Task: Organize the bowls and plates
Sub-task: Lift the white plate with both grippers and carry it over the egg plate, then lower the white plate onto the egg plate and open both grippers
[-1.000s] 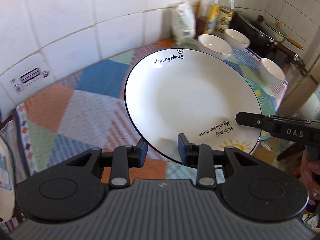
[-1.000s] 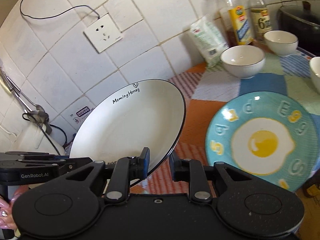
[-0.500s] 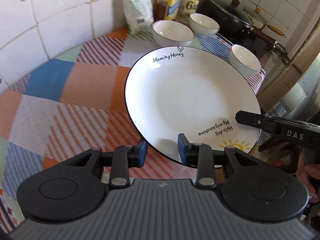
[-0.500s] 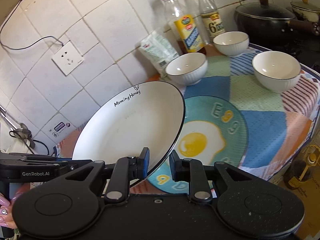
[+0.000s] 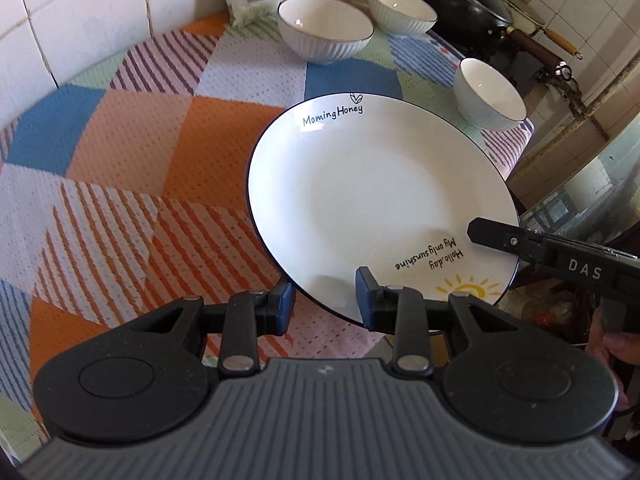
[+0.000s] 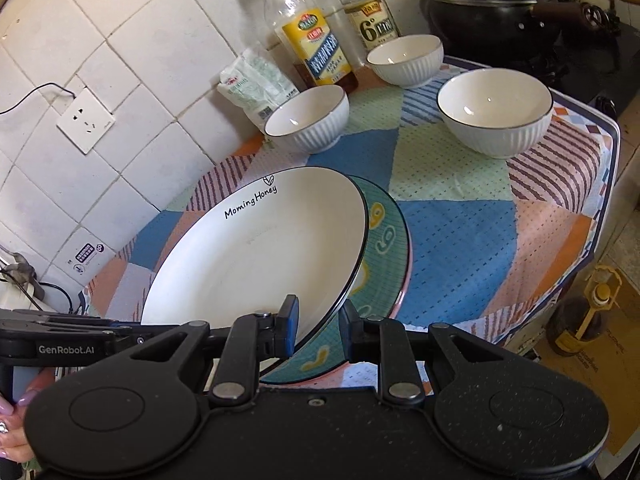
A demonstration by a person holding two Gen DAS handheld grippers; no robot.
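Left tool [image 5: 325, 303] clamped on near rim of white plate [image 5: 372, 204], one finger under the rim, one on top. Right tool [image 6: 318, 322] grips the same plate at its other edge, fingers partly apart, rim between them; its tip shows on the plate's right side in left view. White plate held tilted, low over teal egg plate [image 6: 386, 248], which lies on the bench's patchwork cloth [image 6: 460, 236]; touching or just above, can't tell. Three white ribbed bowls stand beyond: one near the bag [image 6: 306, 122], one by the bottles [image 6: 404, 60], one toward the bench's right edge [image 6: 494, 110]. Two bottles [image 6: 316, 46] and black pot [image 6: 488, 10] at the back.
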